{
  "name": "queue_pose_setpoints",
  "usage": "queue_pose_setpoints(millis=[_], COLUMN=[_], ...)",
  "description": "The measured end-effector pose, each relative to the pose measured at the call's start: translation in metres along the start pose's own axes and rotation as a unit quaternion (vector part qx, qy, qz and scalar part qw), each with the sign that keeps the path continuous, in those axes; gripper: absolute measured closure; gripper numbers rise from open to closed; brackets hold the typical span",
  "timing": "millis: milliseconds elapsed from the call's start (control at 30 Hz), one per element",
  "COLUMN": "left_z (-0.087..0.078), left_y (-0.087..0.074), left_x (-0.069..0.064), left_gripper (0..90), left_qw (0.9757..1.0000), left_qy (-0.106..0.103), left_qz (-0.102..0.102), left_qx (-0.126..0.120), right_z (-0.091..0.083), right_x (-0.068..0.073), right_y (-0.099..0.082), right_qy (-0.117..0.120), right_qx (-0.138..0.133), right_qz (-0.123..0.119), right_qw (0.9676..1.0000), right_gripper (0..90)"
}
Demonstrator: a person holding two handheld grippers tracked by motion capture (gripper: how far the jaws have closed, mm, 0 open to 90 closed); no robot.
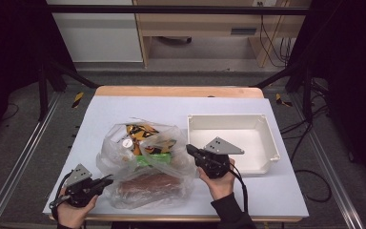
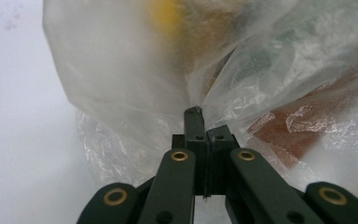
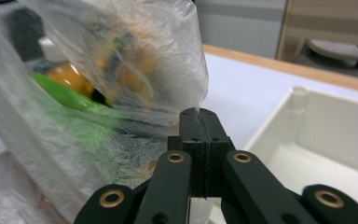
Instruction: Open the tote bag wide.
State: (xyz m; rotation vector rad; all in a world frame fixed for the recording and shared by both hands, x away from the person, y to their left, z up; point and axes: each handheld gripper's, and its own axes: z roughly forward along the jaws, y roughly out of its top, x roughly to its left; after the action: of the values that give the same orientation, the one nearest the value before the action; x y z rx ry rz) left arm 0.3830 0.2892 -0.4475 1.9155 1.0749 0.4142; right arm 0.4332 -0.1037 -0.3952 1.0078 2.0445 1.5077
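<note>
A clear plastic bag (image 1: 143,162) lies in the middle of the white table, with orange, green and reddish-brown packets inside it. My left gripper (image 1: 108,179) is at the bag's near left edge, shut on a pinch of the film (image 2: 196,108). My right gripper (image 1: 189,148) is at the bag's right edge, shut on the film there (image 3: 193,110). Through the bag (image 3: 98,93) the right gripper view shows a green and an orange packet. The reddish packet (image 2: 307,121) lies to the right of the left jaws.
An empty white tray (image 1: 267,131) stands on the table just right of my right gripper; its wall (image 3: 279,126) is close beside the jaws. The table's wooden far edge (image 1: 178,91) is behind. Bare white tabletop (image 1: 119,107) lies beyond the bag.
</note>
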Motion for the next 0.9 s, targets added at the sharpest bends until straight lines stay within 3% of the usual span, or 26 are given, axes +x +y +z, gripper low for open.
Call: queue_pose_setpoints(millis=[233,400,567,767,900], left_z=[0.006,0.000,-0.013,-0.027,-0.037], left_y=[-0.003,-0.002,0.005,0.015,0.023], left_x=[0.002,0.002,0.000,-0.006,-0.008], left_gripper=[87.2,67.0,42.7,30.8,28.3], left_qw=[0.9999,0.9996,0.9971,0.9941,0.9922], left_qy=[0.004,0.010,0.016,0.011,0.014], left_qz=[0.000,0.000,-0.002,0.000,-0.001], left_qx=[0.010,-0.025,-0.075,-0.108,-0.124], right_z=[0.012,0.015,0.013,0.013,0.012], right_x=[0.001,0.005,0.004,0.004,0.004], right_y=[-0.018,-0.020,-0.019,-0.018,-0.017], right_qy=[0.001,0.007,0.005,0.006,0.006], right_qx=[0.041,0.048,0.044,0.037,0.035], right_qz=[0.006,-0.001,-0.001,0.001,0.001], right_qw=[0.9991,0.9988,0.9990,0.9993,0.9994], right_gripper=[90.0,90.0,90.0,90.0,90.0])
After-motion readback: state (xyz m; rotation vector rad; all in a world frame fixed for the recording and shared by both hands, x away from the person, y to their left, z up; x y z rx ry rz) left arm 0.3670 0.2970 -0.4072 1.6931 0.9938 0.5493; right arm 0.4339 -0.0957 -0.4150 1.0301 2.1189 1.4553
